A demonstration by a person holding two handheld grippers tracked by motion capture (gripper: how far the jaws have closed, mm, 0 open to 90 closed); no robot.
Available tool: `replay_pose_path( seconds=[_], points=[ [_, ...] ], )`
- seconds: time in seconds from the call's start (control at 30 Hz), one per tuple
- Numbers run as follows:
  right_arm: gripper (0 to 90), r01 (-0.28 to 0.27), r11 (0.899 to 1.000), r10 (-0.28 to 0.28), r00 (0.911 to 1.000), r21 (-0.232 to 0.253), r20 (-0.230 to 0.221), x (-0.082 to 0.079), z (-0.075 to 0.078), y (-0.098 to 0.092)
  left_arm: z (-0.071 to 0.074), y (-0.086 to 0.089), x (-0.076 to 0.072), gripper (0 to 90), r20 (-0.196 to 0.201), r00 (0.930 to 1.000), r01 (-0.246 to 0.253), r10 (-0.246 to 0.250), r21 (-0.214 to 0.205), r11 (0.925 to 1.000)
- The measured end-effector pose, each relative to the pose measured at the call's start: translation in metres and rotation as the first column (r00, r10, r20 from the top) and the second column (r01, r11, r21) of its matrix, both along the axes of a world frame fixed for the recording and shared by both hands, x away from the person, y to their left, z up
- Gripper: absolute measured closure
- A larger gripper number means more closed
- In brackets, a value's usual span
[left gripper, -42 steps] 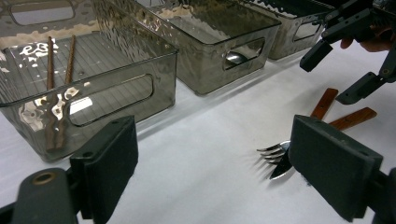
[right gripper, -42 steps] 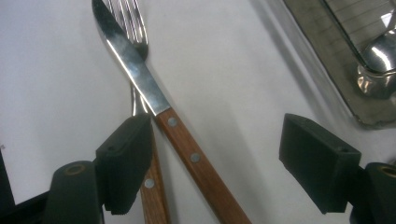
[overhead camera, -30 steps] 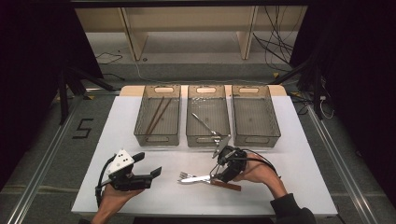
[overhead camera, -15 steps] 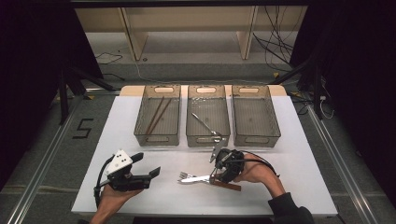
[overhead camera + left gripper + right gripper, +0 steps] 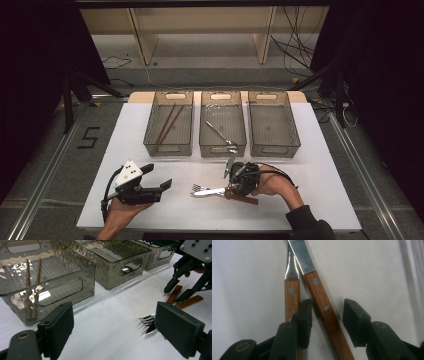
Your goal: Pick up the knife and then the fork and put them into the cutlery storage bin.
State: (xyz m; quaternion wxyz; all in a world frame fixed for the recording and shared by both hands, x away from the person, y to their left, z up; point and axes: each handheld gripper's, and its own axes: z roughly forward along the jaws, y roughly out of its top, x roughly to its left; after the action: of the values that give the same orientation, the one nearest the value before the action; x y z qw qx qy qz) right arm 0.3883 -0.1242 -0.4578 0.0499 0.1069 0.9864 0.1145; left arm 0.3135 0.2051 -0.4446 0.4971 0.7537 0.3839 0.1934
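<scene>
The white rectangular table (image 5: 320, 190) carried three smoky clear plastic bins in a row at its far side. Taking the middle bin (image 5: 222, 145) as landmark: the high view showed a metal utensil lying inside it, a pair of brown wooden chopsticks (image 5: 167, 125) in the bin (image 5: 168, 145) to its left, and nothing visible in the bin (image 5: 274, 145) to its right.

Nearer the person than the middle bin, the right gripper (image 5: 235, 186) hung over two wooden-handled pieces of cutlery. The high view gave these as one crossed bundle; the right gripper view separated them into a wooden-handled steel knife (image 5: 322, 302) between the jaws and a wooden-handled steel fork (image 5: 292, 293) just outside the left jaw. The jaws had just been closing, with a gap remaining beside the knife handle.

The left gripper (image 5: 160, 186), nearer and left of the middle bin, stood wide apart and empty; its own view showed the fork's tines (image 5: 147, 318) beside its jaw.
</scene>
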Motion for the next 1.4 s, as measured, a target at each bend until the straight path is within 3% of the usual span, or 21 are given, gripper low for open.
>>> replay_pose_path(
  seconds=[0.3,0.53,0.97,1.4],
  points=[
    [65.5,-0.010,1.000,0.009,0.9992,-0.017,-0.038,0.003,0.000,0.003,0.000,-0.001,0.000,15.4,-0.002,1.0000,0.003,-0.003,0.003,1.0000],
    [66.9,-0.018,0.999,0.017,0.9990,-0.034,-0.042,0.003,0.001,0.006,0.000,-0.001,0.000,15.4,-0.002,1.0000,0.003,-0.003,0.004,1.0000],
    [71.4,-0.088,0.992,0.086,0.9961,-0.086,-0.019,-0.002,0.002,0.013,0.000,-0.001,0.000,15.4,0.000,1.0000,0.002,-0.002,0.004,1.0000],
    [75.3,-0.151,0.984,0.153,0.9881,-0.094,0.012,-0.007,0.002,0.014,0.000,-0.002,0.000,15.4,-0.001,1.0000,0.003,-0.003,0.002,1.0000]
  ],
)
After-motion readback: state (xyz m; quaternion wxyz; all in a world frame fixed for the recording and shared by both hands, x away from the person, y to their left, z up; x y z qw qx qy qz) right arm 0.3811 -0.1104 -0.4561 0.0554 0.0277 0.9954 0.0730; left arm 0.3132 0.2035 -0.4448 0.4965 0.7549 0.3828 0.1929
